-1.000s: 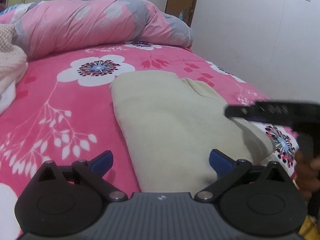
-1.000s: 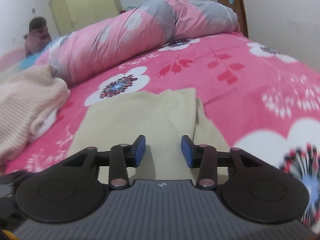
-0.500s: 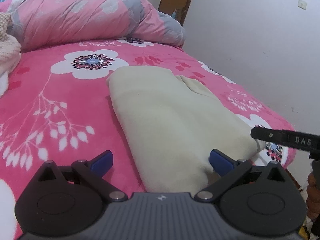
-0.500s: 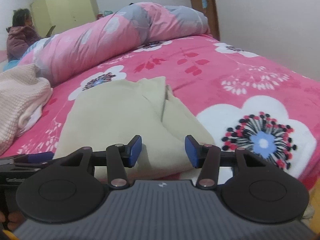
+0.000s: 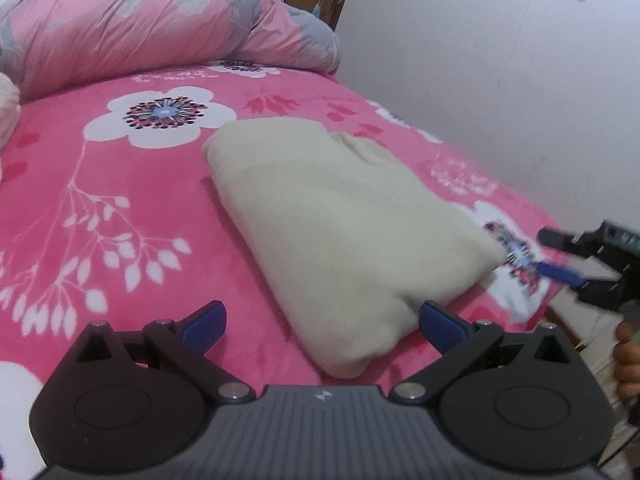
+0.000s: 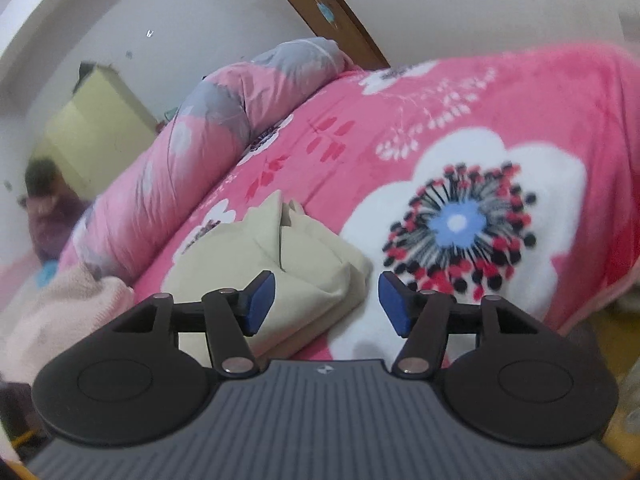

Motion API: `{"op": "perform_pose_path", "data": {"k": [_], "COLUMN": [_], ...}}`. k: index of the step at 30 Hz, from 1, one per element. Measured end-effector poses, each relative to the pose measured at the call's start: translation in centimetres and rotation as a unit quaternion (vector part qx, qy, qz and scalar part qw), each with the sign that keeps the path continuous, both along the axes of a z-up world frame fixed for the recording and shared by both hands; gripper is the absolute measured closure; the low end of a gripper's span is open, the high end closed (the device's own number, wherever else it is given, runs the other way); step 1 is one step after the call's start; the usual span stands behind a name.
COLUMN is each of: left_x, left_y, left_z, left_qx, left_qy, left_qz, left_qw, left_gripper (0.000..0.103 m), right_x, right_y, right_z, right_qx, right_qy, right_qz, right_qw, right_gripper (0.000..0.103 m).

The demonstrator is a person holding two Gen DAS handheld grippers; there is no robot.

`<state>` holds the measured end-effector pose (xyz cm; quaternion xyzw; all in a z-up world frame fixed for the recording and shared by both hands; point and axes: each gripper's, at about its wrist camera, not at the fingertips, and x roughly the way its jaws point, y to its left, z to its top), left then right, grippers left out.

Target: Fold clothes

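As you back off: both grippers have pulled away from the cream garment (image 5: 340, 224).
Left gripper (image 5: 322, 322): jaws spread wide, empty.
Right gripper (image 6: 326, 300): now parted wider, empty.
Garment: folded on the pink bed (image 5: 120, 184).
Meaning: fold looks finished.

The left claw (image 5: 322, 322) and the right claw (image 6: 326, 304) both hang empty, jaws spread wide

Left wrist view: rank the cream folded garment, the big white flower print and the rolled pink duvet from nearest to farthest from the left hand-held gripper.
1. Cream folded garment, just ahead between the open fingers of the left hand-held gripper.
2. White flower print, mid-bed, left.
3. Rolled pink duvet, far end.
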<state>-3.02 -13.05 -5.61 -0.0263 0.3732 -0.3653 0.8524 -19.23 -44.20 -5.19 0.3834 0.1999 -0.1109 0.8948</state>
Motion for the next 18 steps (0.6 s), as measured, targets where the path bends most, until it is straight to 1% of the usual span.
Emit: {"op": "perform_pose_path", "data": {"k": [3,5,7,11,13,14,16,18], "left_x": [0.5,0.9,1.6,2.9,3.3,3.4,3.6,3.8], "left_y": [0.6,0.9,1.0,0.9,0.7,0.6,0.0,-0.7], "left_z": [0.2,0.2,0.1,-0.2,-0.3,-0.4,-0.6,-1.0], "left_qx": [-0.032,-0.053,-0.068,-0.080,-0.093,-0.098,-0.098,-0.089], "left_qy": [0.020,0.035,0.053,0.077,0.086,0.088,0.092,0.095], "left_qz": [-0.004,-0.006,-0.005,0.001,0.003,0.000,-0.005,-0.006], "left_qw": [0.9993,0.9980,0.9963,0.9938,0.9919,0.9913,0.9908,0.9914], "left_gripper": [0.000,0.000,0.000,0.000,0.000,0.000,0.000,0.000], "right_x": [0.1,0.4,1.0,2.9,4.4,5.3,7.9,10.7], "right_y": [-0.9,-1.1,-1.6,-3.2,-4.3,-4.9,-6.1,-7.1], "right_z": [-1.1,-1.6,-1.5,-0.6,0.1,0.4,0.5,0.1], "right_qx": [0.050,0.067,0.061,0.033,0.019,0.019,0.029,0.039], "right_qy": [-0.025,-0.035,-0.036,-0.034,-0.040,-0.044,-0.048,-0.033], "right_qz": [0.020,0.036,0.050,0.089,0.120,0.139,0.184,0.223], "right_qw": [0.998,0.996,0.996,0.995,0.992,0.989,0.981,0.973], "right_gripper": [0.044,0.042,0.040,0.038,0.033,0.031,0.022,0.021]}}
